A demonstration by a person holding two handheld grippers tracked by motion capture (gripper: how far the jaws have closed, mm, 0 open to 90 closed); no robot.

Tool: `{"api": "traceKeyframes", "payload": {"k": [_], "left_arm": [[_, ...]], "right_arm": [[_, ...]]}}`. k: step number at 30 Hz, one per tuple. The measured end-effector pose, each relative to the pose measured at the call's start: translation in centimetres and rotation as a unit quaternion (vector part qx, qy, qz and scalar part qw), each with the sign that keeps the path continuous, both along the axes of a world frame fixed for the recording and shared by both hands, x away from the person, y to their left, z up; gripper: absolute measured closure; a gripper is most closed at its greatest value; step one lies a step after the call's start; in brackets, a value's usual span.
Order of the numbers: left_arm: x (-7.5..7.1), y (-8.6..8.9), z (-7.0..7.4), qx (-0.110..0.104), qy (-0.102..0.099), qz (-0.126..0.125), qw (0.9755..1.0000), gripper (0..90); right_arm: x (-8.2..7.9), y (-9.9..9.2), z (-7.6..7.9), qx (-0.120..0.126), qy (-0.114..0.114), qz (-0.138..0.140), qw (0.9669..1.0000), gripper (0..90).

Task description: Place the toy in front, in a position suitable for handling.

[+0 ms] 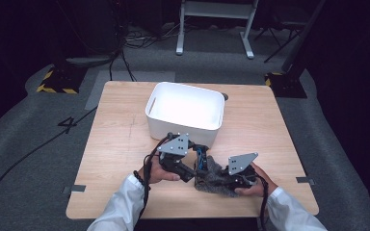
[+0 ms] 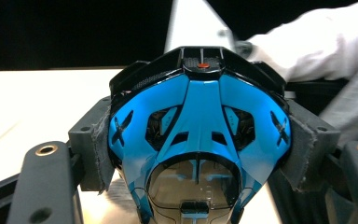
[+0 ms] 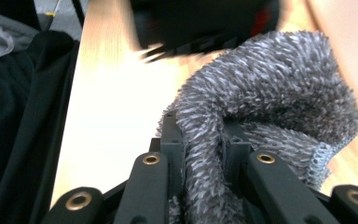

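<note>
Two grips: left gripper (image 2: 196, 140) clamped on blue toy (image 2: 198, 126), right gripper (image 3: 204, 154) on grey cloth (image 3: 270, 88).

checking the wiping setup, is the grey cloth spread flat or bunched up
Bunched up: the grey cloth arches in a thick fold, one part pinched in the right gripper; the high view shows a crumpled heap.
</note>
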State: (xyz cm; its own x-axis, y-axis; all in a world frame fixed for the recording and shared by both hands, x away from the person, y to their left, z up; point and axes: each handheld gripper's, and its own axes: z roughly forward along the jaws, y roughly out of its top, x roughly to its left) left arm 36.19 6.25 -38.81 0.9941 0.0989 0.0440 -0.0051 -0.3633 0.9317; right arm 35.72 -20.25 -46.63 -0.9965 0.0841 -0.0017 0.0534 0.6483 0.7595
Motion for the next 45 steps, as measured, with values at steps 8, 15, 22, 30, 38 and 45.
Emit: {"api": "traceKeyframes", "payload": {"k": [8, 15, 22, 30, 38, 45], "left_arm": [[0.4, 0.0, -0.4, 0.019, -0.008, 0.083, 0.9964, 25.7], [0.5, -0.9, -1.1, 0.043, -0.006, 0.104, 0.9937, 25.7], [0.4, -1.8, -1.8, 0.038, 0.009, 0.109, 0.9932, 25.7], [0.3, -1.5, -1.6, 0.019, 0.015, 0.122, 0.9923, 25.8], [0.2, -0.5, -1.0, 0.004, 0.013, 0.121, 0.9926, 25.7], [0.8, -0.2, -1.6, 0.013, 0.019, 0.135, 0.9906, 25.7]], "right_arm": [[-0.9, -0.3, 1.4, 0.044, -0.007, 0.011, 0.9989, 76.3], [-2.1, -0.4, 3.8, 0.113, -0.025, 0.04, 0.9925, 76.3], [-2.3, 0.4, 3.6, 0.12, -0.029, 0.037, 0.9917, 76.1], [-1.9, 1.5, 1.8, 0.065, -0.018, 0.011, 0.9976, 76.1], [-1.0, 1.7, -0.1, -0.005, -0.016, -0.019, 0.9997, 76.1], [-1.6, 0.7, 1.9, 0.064, -0.011, 0.016, 0.9977, 76.0]]}}
